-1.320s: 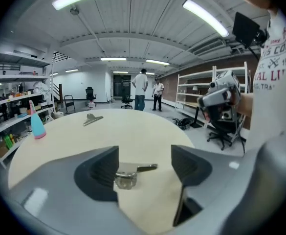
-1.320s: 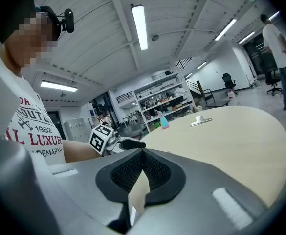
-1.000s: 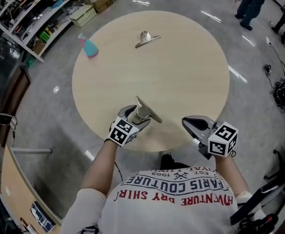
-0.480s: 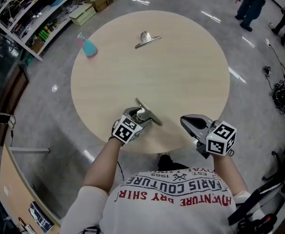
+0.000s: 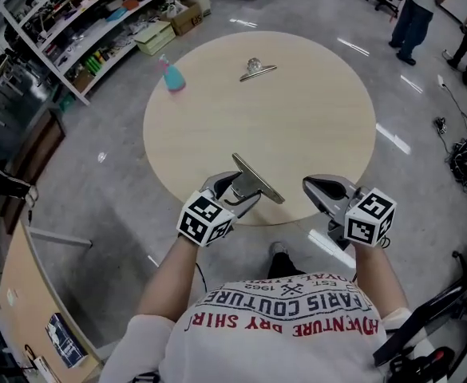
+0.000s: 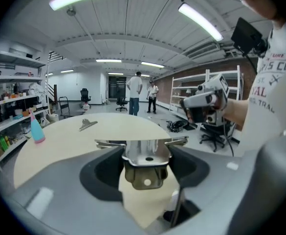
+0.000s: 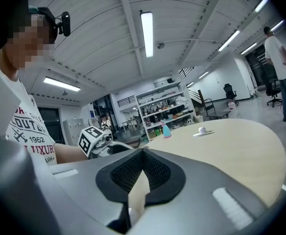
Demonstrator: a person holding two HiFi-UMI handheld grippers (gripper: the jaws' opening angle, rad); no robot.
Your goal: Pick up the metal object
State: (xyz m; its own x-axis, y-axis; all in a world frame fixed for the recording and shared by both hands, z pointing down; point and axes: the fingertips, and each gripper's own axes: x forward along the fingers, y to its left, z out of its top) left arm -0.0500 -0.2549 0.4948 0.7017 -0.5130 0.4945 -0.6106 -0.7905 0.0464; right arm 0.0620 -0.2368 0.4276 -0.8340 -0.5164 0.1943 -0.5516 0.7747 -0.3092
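Observation:
A shiny metal clip (image 5: 255,183) with a long flat bar sits between the jaws of my left gripper (image 5: 237,190), lifted just above the near edge of the round table (image 5: 297,126). In the left gripper view the clip (image 6: 145,158) fills the gap and both pads press on its sides. My right gripper (image 5: 322,188) hovers to the right at the table's near edge, shut with nothing in it; its jaws meet in the right gripper view (image 7: 142,153). A second metal clip (image 5: 257,70) lies at the far side of the table.
A blue spray bottle with a pink top (image 5: 172,75) stands at the table's far left edge. Shelves with boxes (image 5: 97,30) line the back left. Two people (image 6: 135,93) stand far off across the floor. Cables (image 5: 461,146) lie on the floor at right.
My left gripper has closed on the metal clip and raised it off the table, pulling it slightly toward me. The right gripper has barely moved.

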